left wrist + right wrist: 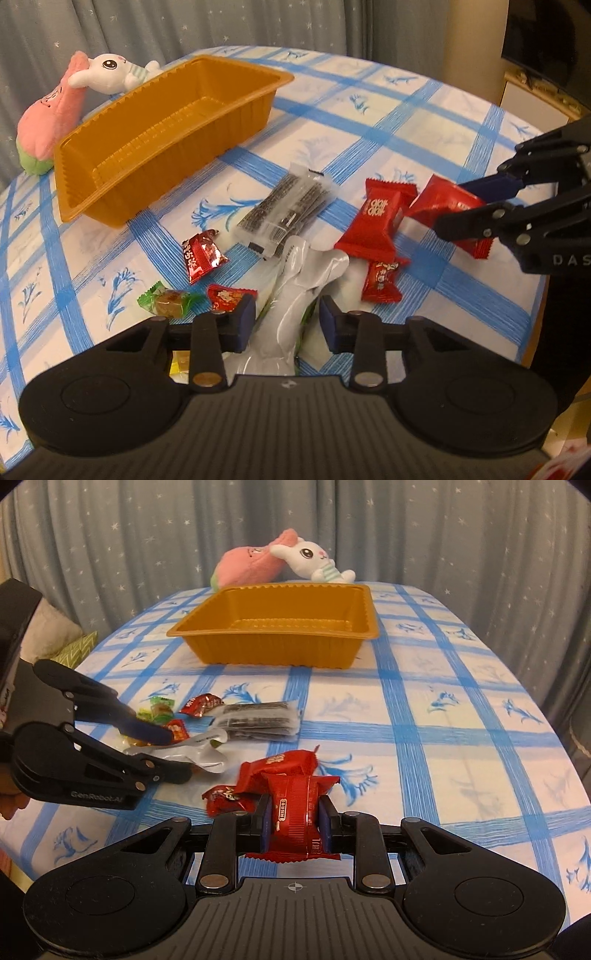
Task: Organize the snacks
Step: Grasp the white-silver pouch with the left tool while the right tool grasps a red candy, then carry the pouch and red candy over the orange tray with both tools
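Pads of the right gripper [294, 818] pinch a red snack packet [293, 812], tilted down over the checked cloth [443, 709]; left gripper [287, 325] straddles a silver wrapper [295, 295], jaws apart, not pressing; bare cloth lies between snacks and the empty orange tray [280, 627], its long side facing the right gripper

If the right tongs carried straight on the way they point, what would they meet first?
Probably the other red snack pack lying just ahead of the red pack they grip; beyond it bare tablecloth, then the orange tray. Depth is uncertain.
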### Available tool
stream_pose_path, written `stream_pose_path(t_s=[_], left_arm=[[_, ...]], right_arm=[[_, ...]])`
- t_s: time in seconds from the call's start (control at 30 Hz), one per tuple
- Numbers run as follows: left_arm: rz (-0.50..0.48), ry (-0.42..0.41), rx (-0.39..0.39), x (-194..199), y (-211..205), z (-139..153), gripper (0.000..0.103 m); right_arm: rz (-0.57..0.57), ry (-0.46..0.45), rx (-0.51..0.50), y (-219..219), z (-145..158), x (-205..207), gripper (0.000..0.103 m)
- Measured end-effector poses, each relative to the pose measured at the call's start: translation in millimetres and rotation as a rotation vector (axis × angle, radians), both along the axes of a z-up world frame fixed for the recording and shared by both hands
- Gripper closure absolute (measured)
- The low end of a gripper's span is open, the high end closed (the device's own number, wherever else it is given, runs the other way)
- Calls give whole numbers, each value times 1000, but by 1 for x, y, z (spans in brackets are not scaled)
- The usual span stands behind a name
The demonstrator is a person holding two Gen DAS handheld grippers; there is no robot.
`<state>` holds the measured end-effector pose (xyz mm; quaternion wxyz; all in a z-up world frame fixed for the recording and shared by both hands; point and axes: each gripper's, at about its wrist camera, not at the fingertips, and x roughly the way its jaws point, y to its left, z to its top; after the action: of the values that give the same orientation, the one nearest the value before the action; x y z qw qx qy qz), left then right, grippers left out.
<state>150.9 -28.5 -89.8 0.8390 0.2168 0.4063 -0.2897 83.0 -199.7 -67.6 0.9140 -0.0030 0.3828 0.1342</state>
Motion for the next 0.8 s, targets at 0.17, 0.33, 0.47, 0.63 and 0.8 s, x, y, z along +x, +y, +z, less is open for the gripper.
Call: stream_pose_path(t_s=[0.17, 0.33, 0.47, 0.63, 0.8], left_arm=[[61, 36, 12, 2, -2, 0, 75], [131, 68, -8, 2, -6, 3, 79], [183, 73, -66, -6, -5, 12, 79], [243, 53, -147, -12, -1, 31, 79], [324, 11, -258, -7, 8, 54, 79]], right_arm=[[-20, 30, 36, -5, -4, 4, 77], [-44, 57, 73, -9, -5, 8, 77], [-48, 24, 84, -10, 8, 8, 77], [-57, -11, 93, -13, 21, 8, 77], [-73, -36, 99, -18, 31, 14, 77]])
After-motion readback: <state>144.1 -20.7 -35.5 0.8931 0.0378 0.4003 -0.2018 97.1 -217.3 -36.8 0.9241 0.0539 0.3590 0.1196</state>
